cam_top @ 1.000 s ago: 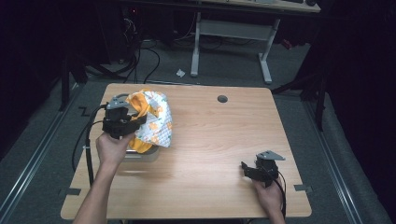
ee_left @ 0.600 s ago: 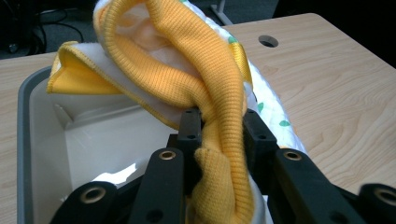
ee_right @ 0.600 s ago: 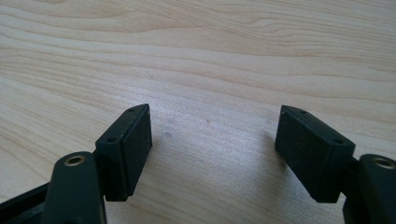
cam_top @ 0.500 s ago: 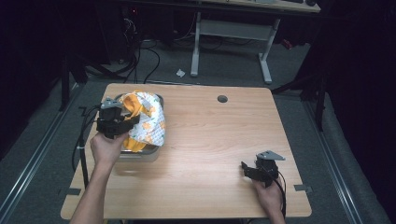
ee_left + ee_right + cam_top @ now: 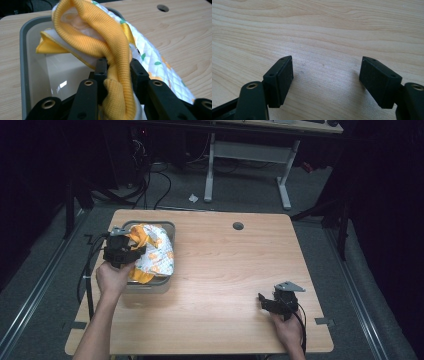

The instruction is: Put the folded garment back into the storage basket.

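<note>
Clearly the garment (image 5: 152,252), white quilted cloth with an orange and green print and a yellow ribbed band (image 5: 110,42), is draped over the grey bin (image 5: 150,285) at the left side of the worktop (image 5: 225,270). Part of it hangs inside the bin and part spills over the bin's right rim onto the wood. In the left gripper view the ribbed band runs up between the two black jaws, which pinch it from both sides (the band bulges a little below the pinch). That left gripper (image 5: 120,251) sits over the bin's left half, held by the left hand (image 5: 112,277), with its cable trailing off the worktop's left edge.

Away from the bin, the worktop is pale wood with a round grommet hole (image 5: 238,226) near its far edge. The right gripper (image 5: 325,82) is well apart from the garment, near the front right corner, in the right hand (image 5: 286,327). Its jaws are spread wide with bare wood between them, holding nothing.

Beyond the worktop, a second desk's white legs (image 5: 284,180) and loose cables (image 5: 150,175) lie on grey floor.
</note>
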The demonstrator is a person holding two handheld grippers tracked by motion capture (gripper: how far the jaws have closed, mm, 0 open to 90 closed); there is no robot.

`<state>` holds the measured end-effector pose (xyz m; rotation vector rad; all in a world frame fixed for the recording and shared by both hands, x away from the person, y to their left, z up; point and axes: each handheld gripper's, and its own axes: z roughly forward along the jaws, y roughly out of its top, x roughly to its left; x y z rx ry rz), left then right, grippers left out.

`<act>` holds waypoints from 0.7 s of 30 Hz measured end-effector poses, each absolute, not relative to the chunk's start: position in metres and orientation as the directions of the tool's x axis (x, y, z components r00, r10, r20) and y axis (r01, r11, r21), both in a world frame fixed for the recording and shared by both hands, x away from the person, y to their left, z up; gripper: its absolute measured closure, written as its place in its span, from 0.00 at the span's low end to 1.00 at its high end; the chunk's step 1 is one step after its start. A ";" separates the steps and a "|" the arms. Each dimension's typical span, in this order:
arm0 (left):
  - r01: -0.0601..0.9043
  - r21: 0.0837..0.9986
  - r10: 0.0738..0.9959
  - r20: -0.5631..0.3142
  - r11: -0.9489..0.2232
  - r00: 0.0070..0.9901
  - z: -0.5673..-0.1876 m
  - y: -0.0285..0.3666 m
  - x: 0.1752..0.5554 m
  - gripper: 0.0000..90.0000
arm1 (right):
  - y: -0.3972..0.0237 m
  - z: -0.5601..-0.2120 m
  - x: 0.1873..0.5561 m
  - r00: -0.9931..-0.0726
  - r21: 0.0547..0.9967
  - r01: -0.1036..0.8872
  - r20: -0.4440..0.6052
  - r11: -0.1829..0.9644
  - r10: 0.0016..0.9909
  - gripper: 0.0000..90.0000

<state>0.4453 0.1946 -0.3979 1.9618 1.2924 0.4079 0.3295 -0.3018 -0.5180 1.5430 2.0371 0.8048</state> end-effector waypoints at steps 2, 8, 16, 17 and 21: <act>0.657 0.718 0.890 -0.119 -0.229 0.441 -0.401 0.195 0.448 0.80 | -0.302 -0.518 0.330 -0.267 0.690 0.696 -0.011 0.201 0.964 0.31; 0.673 0.707 0.897 -0.127 -0.217 0.423 -0.408 0.195 0.455 0.79 | -0.302 -0.518 0.330 -0.267 0.690 0.696 -0.012 0.201 0.964 0.31; 0.709 0.668 0.912 -0.107 -0.229 0.395 -0.422 0.196 0.469 0.79 | -0.302 -0.518 0.330 -0.266 0.690 0.696 -0.012 0.201 0.964 0.31; 0.713 0.664 0.915 -0.107 -0.226 0.390 -0.424 0.196 0.469 0.79 | -0.302 -0.518 0.330 -0.267 0.690 0.696 -0.012 0.201 0.964 0.31; 0.732 0.633 0.916 -0.085 -0.253 0.391 -0.433 0.195 0.471 0.79 | -0.302 -0.518 0.330 -0.267 0.690 0.696 -0.012 0.201 0.964 0.31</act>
